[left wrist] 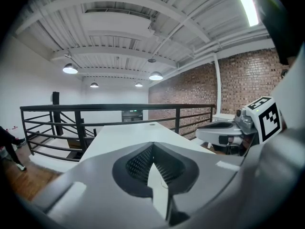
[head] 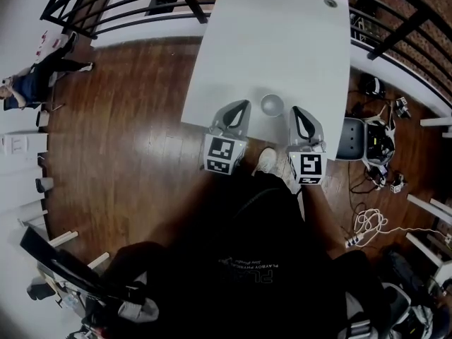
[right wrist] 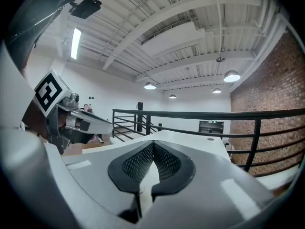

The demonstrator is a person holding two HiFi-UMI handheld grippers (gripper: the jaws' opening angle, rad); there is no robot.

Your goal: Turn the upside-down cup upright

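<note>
step: approach, nothing gripped yet | cup [head: 272,105]: base-up on white table [head: 282,41], near its front edge, between the 2 grippers | left gripper [head: 244,104]: jaws pressed together, empty | right gripper [head: 296,110]: likewise | next, likely: spread 1 gripper's jaws, pinch cup wall, roll it over

White desk [head: 282,41] is sitting on dark wood floor [head: 120,154], with a round grommet [head: 330,3] showing near its far corner. Black railing [head: 134,2] is running round the far end. Grey chair [head: 349,138] is standing just beside the desk's right edge, and white cable [head: 369,224] is lying coiled on the floor nearby. Brick wall [left wrist: 238,80] is running along one side. Ceiling lamps [left wrist: 156,76] are glowing. A person [head: 28,83] is standing far left, well apart.
</note>
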